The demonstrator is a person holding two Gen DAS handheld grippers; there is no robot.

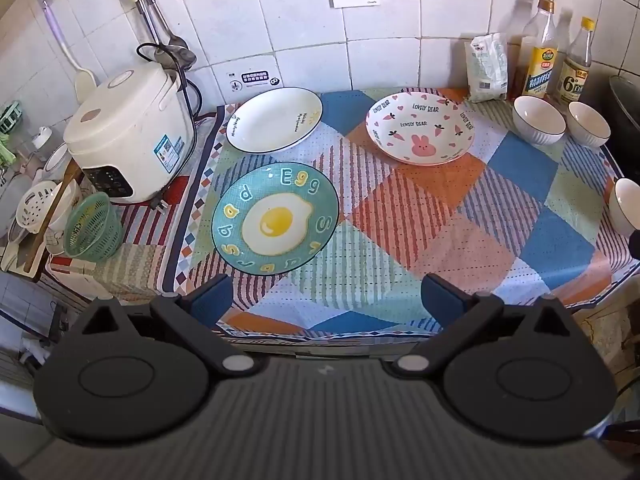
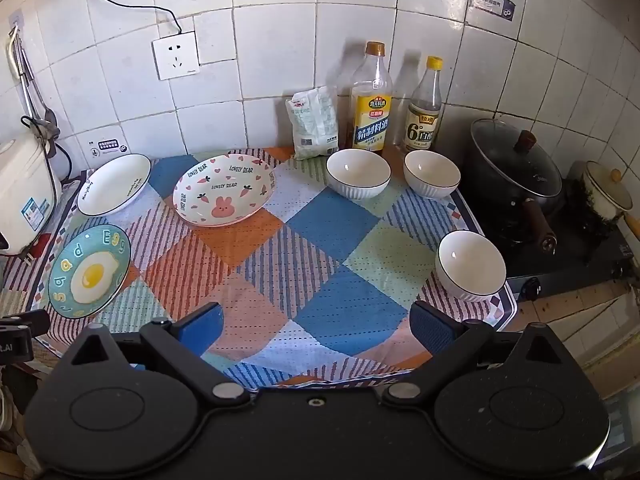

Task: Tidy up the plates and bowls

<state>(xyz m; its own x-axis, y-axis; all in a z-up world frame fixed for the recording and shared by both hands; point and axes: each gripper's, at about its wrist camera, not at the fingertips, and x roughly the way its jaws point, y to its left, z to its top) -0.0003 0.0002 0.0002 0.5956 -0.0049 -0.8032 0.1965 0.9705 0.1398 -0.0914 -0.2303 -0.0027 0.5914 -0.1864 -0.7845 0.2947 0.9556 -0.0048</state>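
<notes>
**Both grippers tilted down over the cloth, holding nothing**

The left gripper (image 1: pixel 326 300) and right gripper (image 2: pixel 316 330) angle downward over the patchwork cloth (image 2: pixel 340 308), fingers spread wide. 3 plates lie left: egg plate (image 1: pixel 276 218), white plate (image 1: pixel 274 119), rabbit plate (image 2: pixel 224 190). 3 bowls stand right; the nearest bowl (image 2: pixel 470 266) is cut off in the left wrist view.

Three plates on the cloth (image 2: pixel 256 264), frame left: egg plate (image 2: pixel 90 271) nearest, plain plate (image 2: pixel 114 184) behind it, bunny plate (image 2: pixel 224 191) right of that. Three bowls right: two (image 2: pixel 358 173) (image 2: pixel 431 173) at back before the bottles (image 2: pixel 370 100), one (image 2: pixel 470 265) near the stove (image 2: pixel 560 248). Rice cooker (image 1: pixel 128 140) far left.
</notes>
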